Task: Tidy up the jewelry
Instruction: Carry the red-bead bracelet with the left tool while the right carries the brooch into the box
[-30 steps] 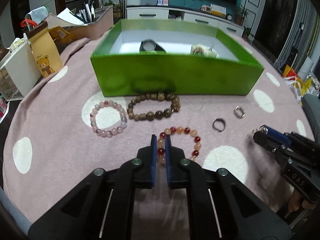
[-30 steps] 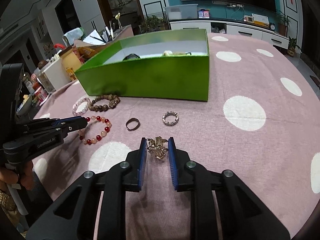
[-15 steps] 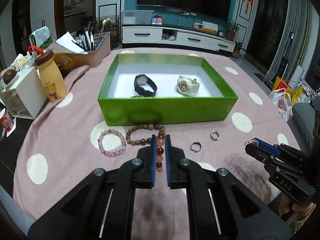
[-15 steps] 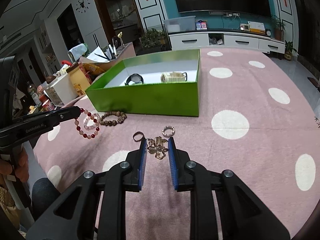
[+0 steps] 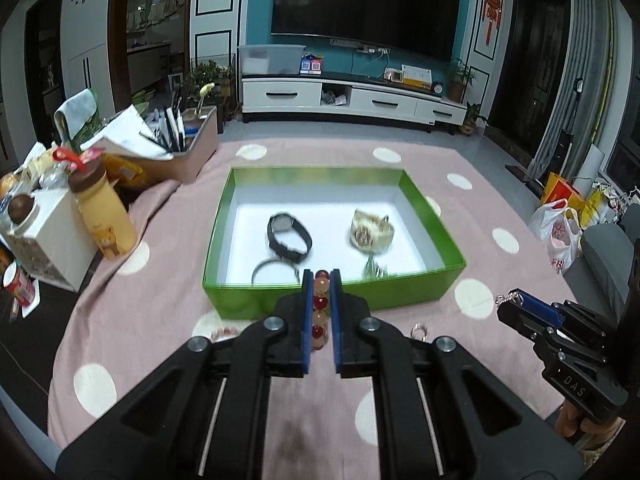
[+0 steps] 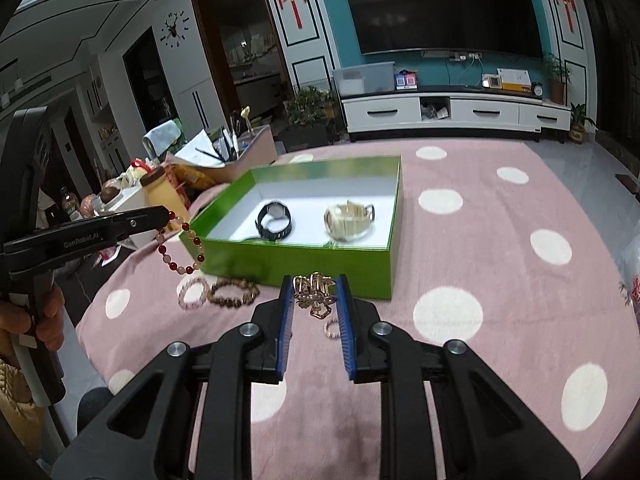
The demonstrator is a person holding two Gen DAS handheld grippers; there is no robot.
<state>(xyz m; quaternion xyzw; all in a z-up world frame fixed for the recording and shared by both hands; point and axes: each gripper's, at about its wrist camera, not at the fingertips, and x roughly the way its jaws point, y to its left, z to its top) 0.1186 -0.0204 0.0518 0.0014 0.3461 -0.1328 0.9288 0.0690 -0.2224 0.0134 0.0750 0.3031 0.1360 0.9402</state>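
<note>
I am holding two pieces of jewelry in the air at once, above a pink cloth with white dots. A second ago both pieces were lying on that cloth; now each one is lifted clear of it, and the view from both cameras is sitting higher, looking down into the green box.

My left gripper is pinched nearly closed on the red and orange bead bracelet. From the right camera, the bracelet is hanging as a loose loop below the fingertips, off the near left corner of the box.

My right gripper is clamped, at a narrow gap, on the gold chain piece, which is bunched between the blue pads in front of the box's near wall.

Inside the box, a black watch and a cream watch are already lying on the white floor, apart from each other.

Still waiting on the cloth are a pink bead bracelet and a brown bead bracelet, side by side, and a small ring.

Since both pickups seem secure, I judge the next job is carrying these two forward over the rim and releasing them inside.
</note>
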